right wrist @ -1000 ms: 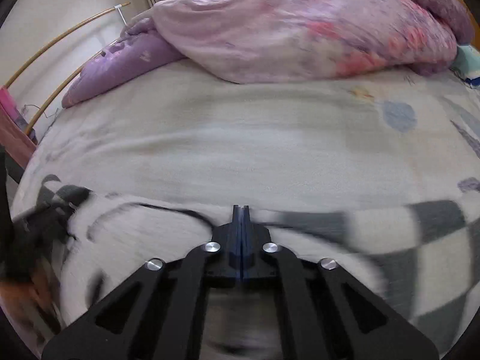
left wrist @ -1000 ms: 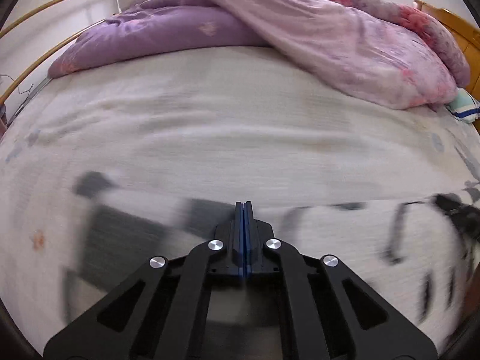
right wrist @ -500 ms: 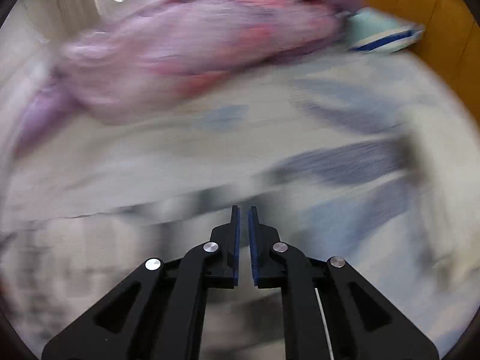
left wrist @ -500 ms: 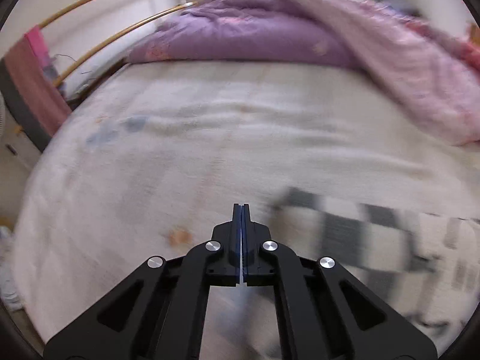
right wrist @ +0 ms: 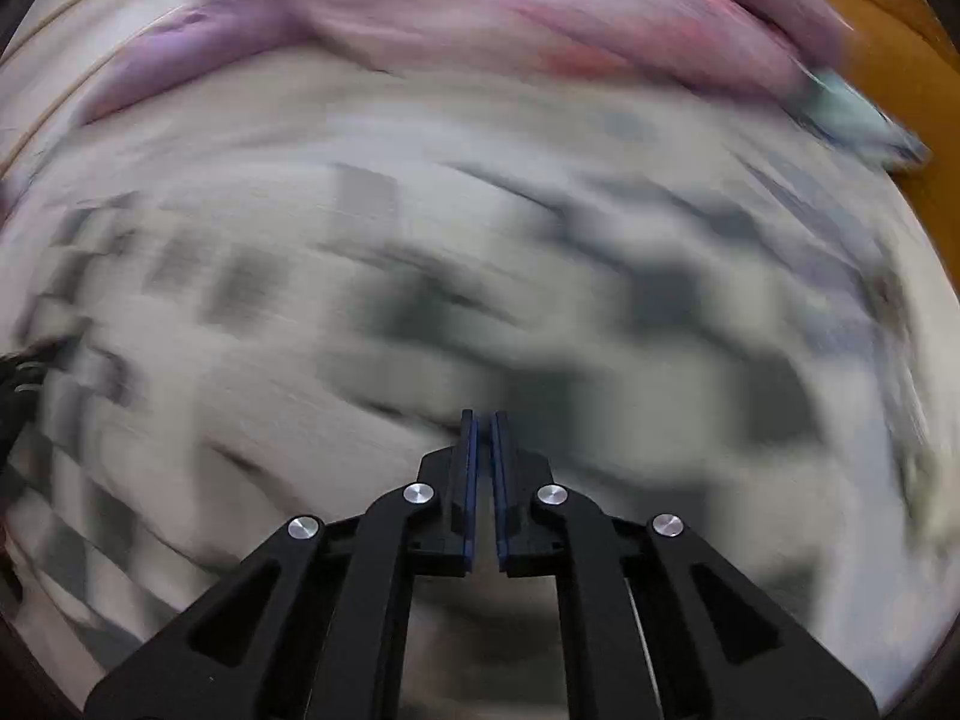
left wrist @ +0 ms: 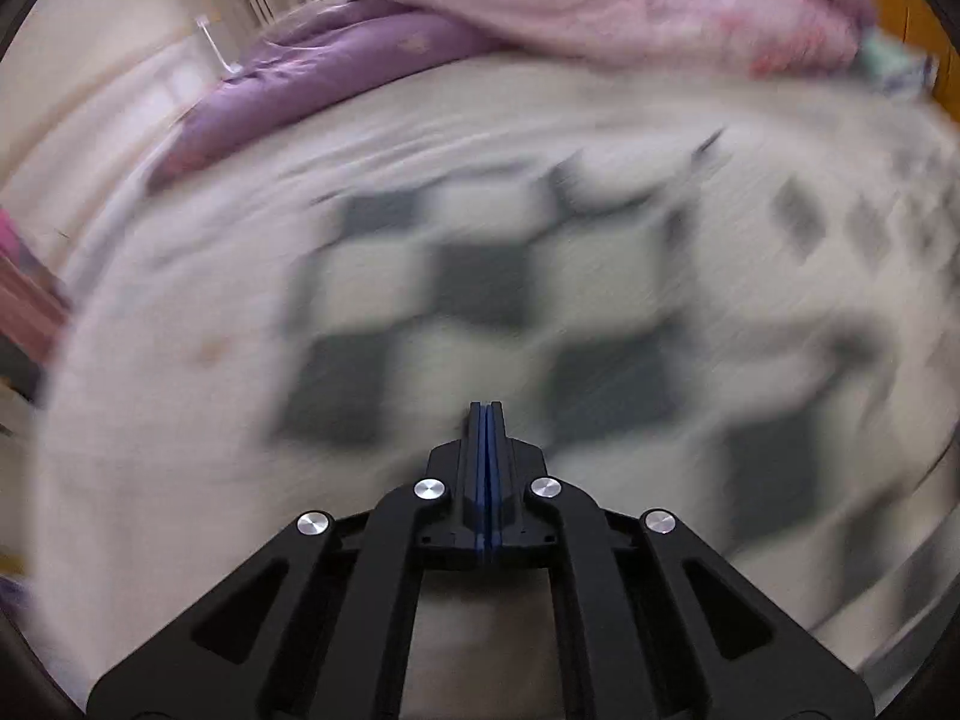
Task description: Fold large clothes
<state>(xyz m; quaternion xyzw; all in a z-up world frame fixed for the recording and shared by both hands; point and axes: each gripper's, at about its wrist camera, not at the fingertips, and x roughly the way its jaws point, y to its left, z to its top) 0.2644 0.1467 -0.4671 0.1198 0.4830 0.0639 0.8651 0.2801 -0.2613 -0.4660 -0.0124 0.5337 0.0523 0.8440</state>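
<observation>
Left tongs (left wrist: 486,414) are pinched fully together with nothing between the pads. The right tongs (right wrist: 483,420) are closing, with only a thin slit showing between the pads and no cloth in it. So I'm holding nothing on either side.

The checked garment (left wrist: 480,294) lies spread on the bed (left wrist: 168,420), straight ahead of the left tongs and running off to their right. From the right tongs it fills the view ahead and to both sides. Both views are badly smeared, so I can't pick out a hem, sleeve or collar, or say how far the fold has got.

My read is that I'm between grips and heading for the next hold. To do that well, I'd steady both hands until the picture sharpens. Then I'd find a real edge, open the tongs wide and bite only the garment's layer, not the bedsheet under it. The purple quilt (left wrist: 336,72) is heaped far ahead, well apart from the cloth, so it shouldn't interfere.
</observation>
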